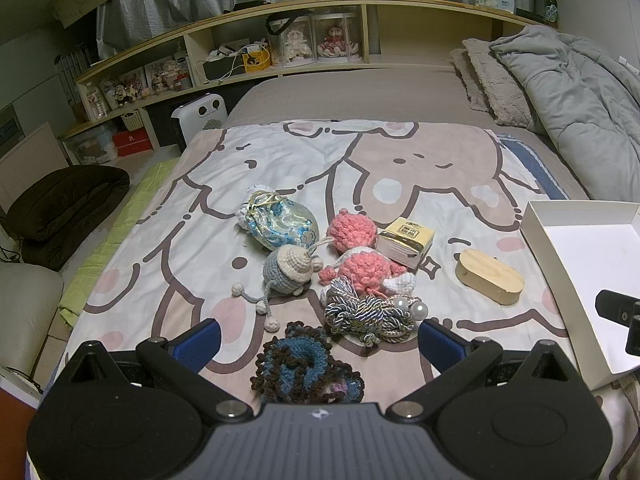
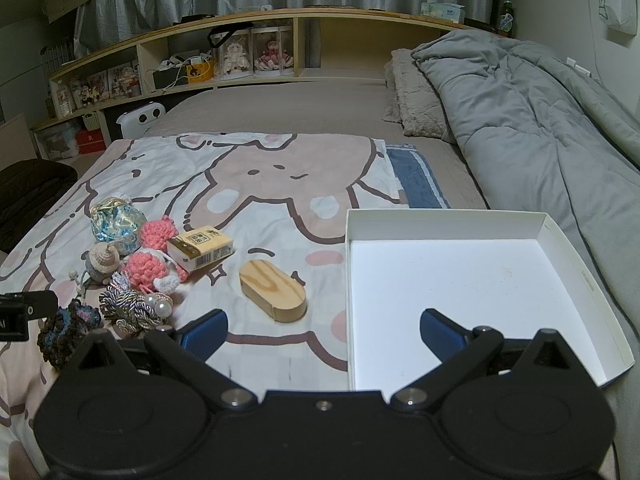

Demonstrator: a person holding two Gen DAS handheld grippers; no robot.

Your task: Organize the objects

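left wrist: left hand-held gripper (image 1: 320, 340) spread wide over crochet scrunchie (image 1: 306, 364).

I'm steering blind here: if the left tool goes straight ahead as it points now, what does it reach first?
Most likely the dark blue-and-brown crochet piece, which lies between the open left tool pads. Just beyond is the braided cord bundle with pearls. Depth is uncertain through the fisheye.
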